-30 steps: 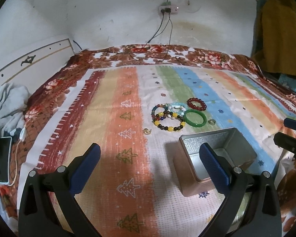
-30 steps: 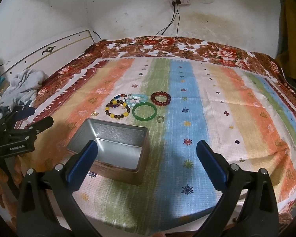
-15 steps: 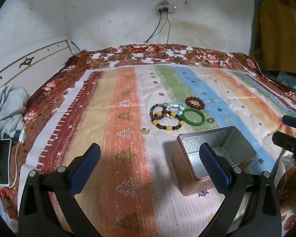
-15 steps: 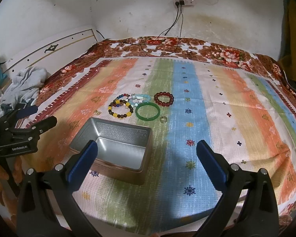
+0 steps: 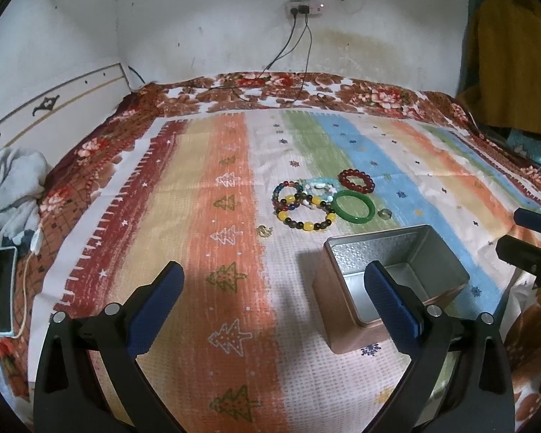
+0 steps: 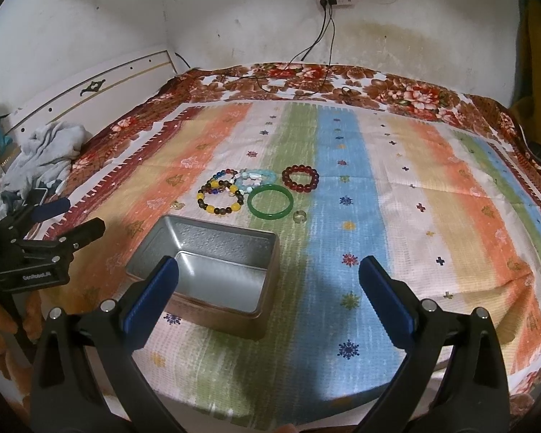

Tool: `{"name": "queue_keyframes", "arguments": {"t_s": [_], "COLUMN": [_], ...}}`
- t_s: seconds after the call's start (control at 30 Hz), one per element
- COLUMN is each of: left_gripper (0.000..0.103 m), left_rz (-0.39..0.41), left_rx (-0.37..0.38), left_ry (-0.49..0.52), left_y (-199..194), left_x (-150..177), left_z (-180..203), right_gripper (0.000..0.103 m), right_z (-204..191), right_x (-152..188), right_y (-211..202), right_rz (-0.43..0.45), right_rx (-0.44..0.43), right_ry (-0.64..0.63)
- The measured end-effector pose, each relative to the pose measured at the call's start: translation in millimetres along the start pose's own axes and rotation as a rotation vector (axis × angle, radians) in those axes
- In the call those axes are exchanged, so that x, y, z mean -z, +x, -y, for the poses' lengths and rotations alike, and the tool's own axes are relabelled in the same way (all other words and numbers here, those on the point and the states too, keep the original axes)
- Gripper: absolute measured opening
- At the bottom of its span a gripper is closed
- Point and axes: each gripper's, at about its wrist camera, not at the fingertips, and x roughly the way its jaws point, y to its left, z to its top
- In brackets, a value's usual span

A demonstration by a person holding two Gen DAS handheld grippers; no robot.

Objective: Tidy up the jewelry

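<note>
2 grippers, the left gripper and right gripper, hover wide apart and empty over the striped bedspread, where beaded bracelets and a green bangle lie just beyond the open metal tin.

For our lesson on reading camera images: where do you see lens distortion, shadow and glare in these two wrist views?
Left wrist view: fisheye bends the bedspread edges; black corners; shadow falls beside the tin box. Right wrist view: same barrel curve; the tin's inner wall reflects light; soft shadow lies between the open right gripper fingers. Bracelets stay sharp in both.
</note>
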Motion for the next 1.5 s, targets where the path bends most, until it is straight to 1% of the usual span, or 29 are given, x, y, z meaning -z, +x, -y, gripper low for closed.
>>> {"name": "queue_keyframes", "arguments": {"t_s": [0.2, 0.37, 0.5, 0.8, 0.87, 1.1, 1.27, 1.4, 1.5], "left_gripper": [0.097, 0.097, 0.097, 0.097, 0.097, 0.097, 0.097, 0.097, 0.097], "left_rz": [-0.021, -0.05, -0.062, -0.105, -0.113, -0.155, -0.216, -0.265, -0.293], "left_rx": [-0.018, -0.032, -0.042, -0.046, -0.047, -0.022, -0.002, 0.005, 0.019], "left_ry": [0.003, -0.005, 0.02, 0.039, 0.041, 0.027, 0.008, -0.004, -0.011], "left_y": [8.6, 23.4, 35.5, 65.2, 71.4, 91.7, 108.6, 121.1, 129.2], "left_x": [-2.2, -9.3, -19.1, -39.1, -43.4, -56.4, -62.3, -66.4, -70.1], "left_z": [0.2, -0.8, 1.2, 0.6, 0.4, -2.5, -7.6, -10.3, -12.6], "right_gripper": [0.098, 0.098, 0.098, 0.098, 0.098, 0.098, 0.098, 0.098, 0.098], "right_z": [-3.1, 9.4, 18.6, 28.6, 32.1, 39.6, 43.2, 46.2, 50.6], "right_x": [-7.5, -16.1, -22.9, -46.5, -52.8, -66.8, -73.3, -78.4, -81.4], "right_y": [11.5, 21.5, 30.5, 54.9, 63.6, 87.1, 103.6, 116.7, 130.5], "right_rz": [-0.021, -0.055, -0.084, -0.119, -0.139, -0.186, -0.232, -0.267, -0.31], "right_rx": [-0.006, -0.011, -0.029, -0.029, -0.044, -0.061, -0.086, -0.081, -0.1], "right_ry": [-0.015, 0.012, 0.044, 0.035, 0.033, 0.026, 0.029, 0.028, 0.05]}}
